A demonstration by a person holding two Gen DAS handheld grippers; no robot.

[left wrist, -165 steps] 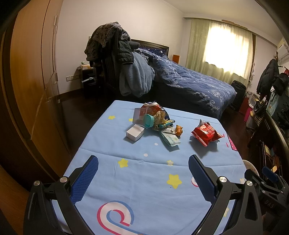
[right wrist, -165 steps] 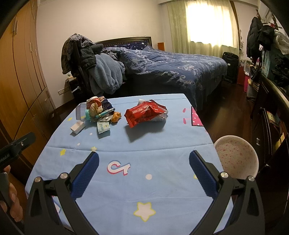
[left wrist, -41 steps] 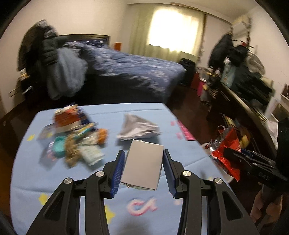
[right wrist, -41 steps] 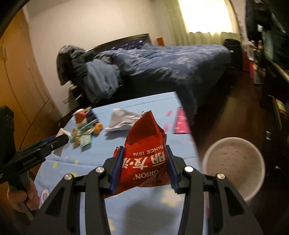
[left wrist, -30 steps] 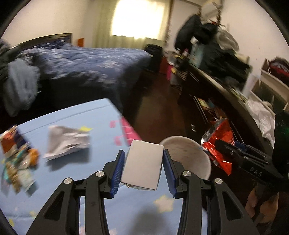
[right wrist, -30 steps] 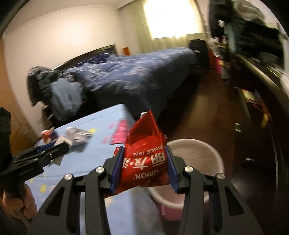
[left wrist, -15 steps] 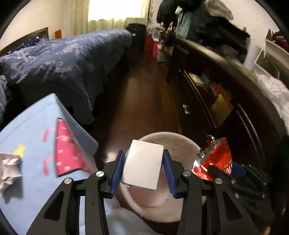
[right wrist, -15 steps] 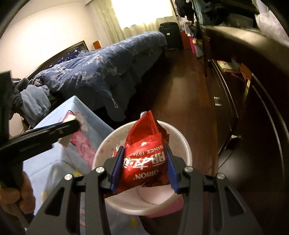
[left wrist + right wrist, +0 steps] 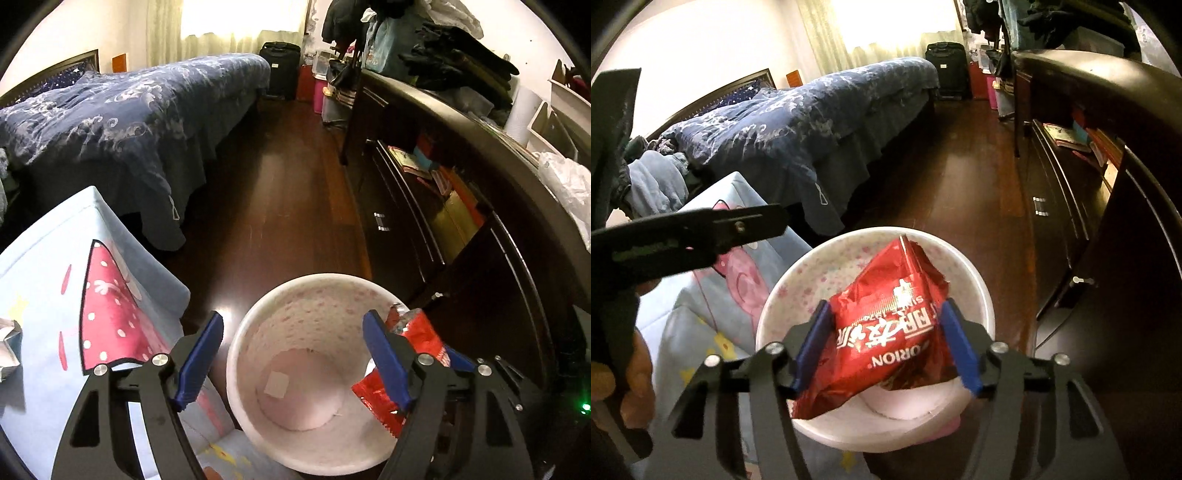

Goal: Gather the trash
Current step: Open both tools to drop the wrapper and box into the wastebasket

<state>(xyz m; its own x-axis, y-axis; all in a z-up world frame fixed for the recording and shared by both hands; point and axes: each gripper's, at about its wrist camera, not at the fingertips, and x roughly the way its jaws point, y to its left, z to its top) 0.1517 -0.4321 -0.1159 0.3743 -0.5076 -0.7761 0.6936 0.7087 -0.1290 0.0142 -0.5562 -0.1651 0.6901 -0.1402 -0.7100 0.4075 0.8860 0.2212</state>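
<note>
Both grippers are being opened over the bin [image 9: 236,354]: the left gripper [image 9: 293,356] is empty, while the red packet [image 9: 886,328] sits between the right gripper [image 9: 886,345] pads and should be let drop cleanly inside.

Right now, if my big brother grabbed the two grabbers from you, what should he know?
Left gripper: jaws opening, nothing between them, right over the white bin. A small pale box lies on the bin's bottom.
Right gripper: jaws opening, the red snack bag between them, tilted above the bin.
Done: the box is in. The bag is not in yet.
Left: let the bag drop, then go back to the blue-covered table. A crumpled silver wrapper shows at its edge; the rest of the table is out of view.
</note>
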